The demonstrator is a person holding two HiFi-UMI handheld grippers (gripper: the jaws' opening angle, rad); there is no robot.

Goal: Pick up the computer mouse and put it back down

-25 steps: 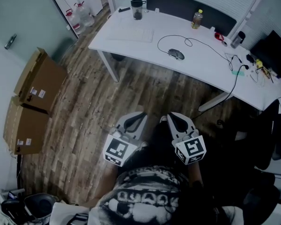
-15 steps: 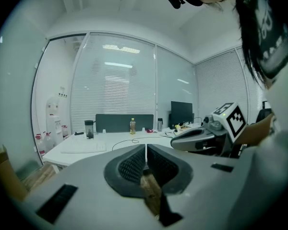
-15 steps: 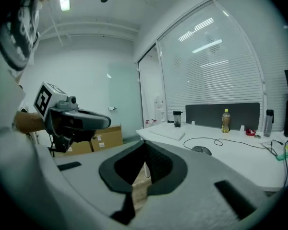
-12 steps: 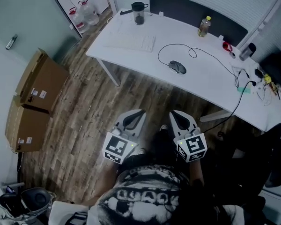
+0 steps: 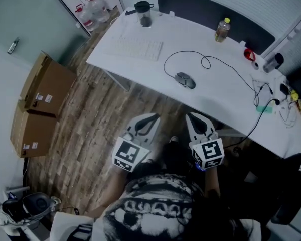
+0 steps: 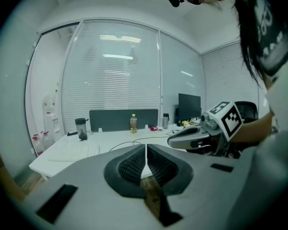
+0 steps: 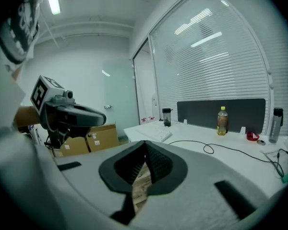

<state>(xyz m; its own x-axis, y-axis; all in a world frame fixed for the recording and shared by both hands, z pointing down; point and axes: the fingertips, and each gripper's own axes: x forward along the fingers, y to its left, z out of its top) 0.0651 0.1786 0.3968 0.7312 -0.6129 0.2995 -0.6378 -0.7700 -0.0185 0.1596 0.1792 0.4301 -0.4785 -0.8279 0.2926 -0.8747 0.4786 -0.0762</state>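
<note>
The mouse [image 5: 185, 80] lies on the white desk [image 5: 231, 97], a little right of centre in the upper half of the head view. Its cable [image 5: 209, 61] loops away toward the right end of the desk. Neither gripper touches it; both are well short of it.

The left gripper [image 5: 151, 117] and the right gripper [image 5: 190, 115] are held side by side in the lower middle of the head view, just in front of the person's torso. Both point up the frame toward the desk. Their tips hang over the wood floor [image 5: 95, 114], at about the same height in the frame, the right one close to the desk's near edge. Their marker cubes face the camera, nearest the body. The mouse sits above the gap between the two tips, slightly nearer the right one.

In the left gripper view the jaws are pressed together with nothing between them, and the same holds in the right gripper view. Each of these views shows the other gripper alongside, roughly level and aimed the same way.

A keyboard [image 5: 137, 47] lies on the desk at the upper left of the mouse, a dark cup [image 5: 143, 13] above it, and a bottle [image 5: 221, 30] near the far edge. Boxes [image 5: 40, 92] stand on the floor at the left.
</note>
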